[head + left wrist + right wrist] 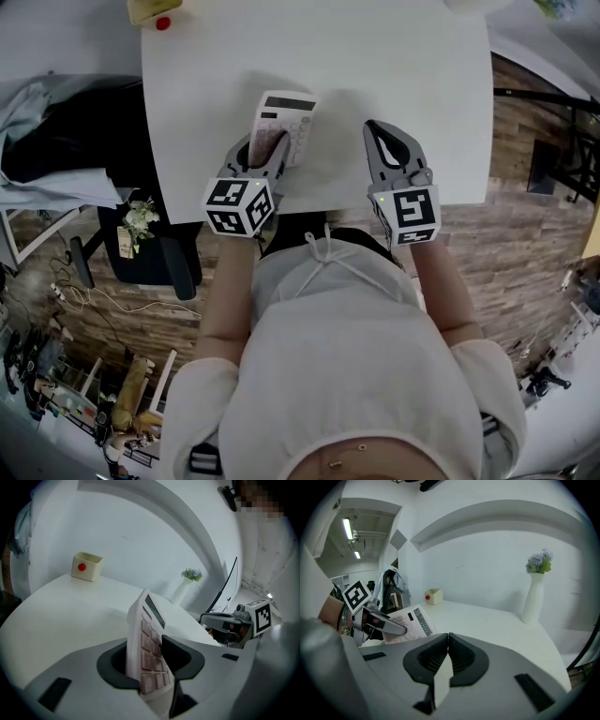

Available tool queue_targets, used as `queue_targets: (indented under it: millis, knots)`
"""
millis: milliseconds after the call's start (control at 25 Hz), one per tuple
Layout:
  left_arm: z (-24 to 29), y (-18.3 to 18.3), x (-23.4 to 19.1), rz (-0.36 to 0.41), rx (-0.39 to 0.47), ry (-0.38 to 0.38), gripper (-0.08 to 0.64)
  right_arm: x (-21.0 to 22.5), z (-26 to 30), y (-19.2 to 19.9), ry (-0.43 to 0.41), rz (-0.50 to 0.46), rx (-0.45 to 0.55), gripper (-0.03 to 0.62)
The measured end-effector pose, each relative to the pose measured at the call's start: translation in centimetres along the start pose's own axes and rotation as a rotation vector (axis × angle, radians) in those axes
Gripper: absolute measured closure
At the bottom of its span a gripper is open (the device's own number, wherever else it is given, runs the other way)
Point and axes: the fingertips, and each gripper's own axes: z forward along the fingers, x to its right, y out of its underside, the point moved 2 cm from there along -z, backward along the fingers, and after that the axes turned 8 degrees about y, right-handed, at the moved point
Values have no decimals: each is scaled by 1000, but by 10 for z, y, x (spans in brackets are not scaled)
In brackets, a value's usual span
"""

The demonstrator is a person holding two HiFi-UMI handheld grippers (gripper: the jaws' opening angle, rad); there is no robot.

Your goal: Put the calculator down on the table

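A white calculator rests near the front of the white table, its display end pointing away from me. My left gripper straddles its near end. In the left gripper view the calculator stands tilted between the jaws, with a dark gap on its left side, so the pads are not clamped on it. The right gripper view shows the calculator face up under the left gripper. My right gripper hovers over bare table to the calculator's right, shut and empty.
A small cream box with a red button sits at the table's far left corner. A white vase with flowers stands at the far right. A dark chair and draped clothes are left of the table.
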Motion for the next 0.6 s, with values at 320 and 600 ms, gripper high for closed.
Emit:
queue_targets:
  millis: [320, 600]
  knots:
    - [-5, 4, -16, 16, -6, -46, 307, -10, 2, 5, -2, -4, -11, 584]
    - [-5, 6, -23, 30, -39, -98, 281, -13, -1, 6, 15, -2, -8, 584]
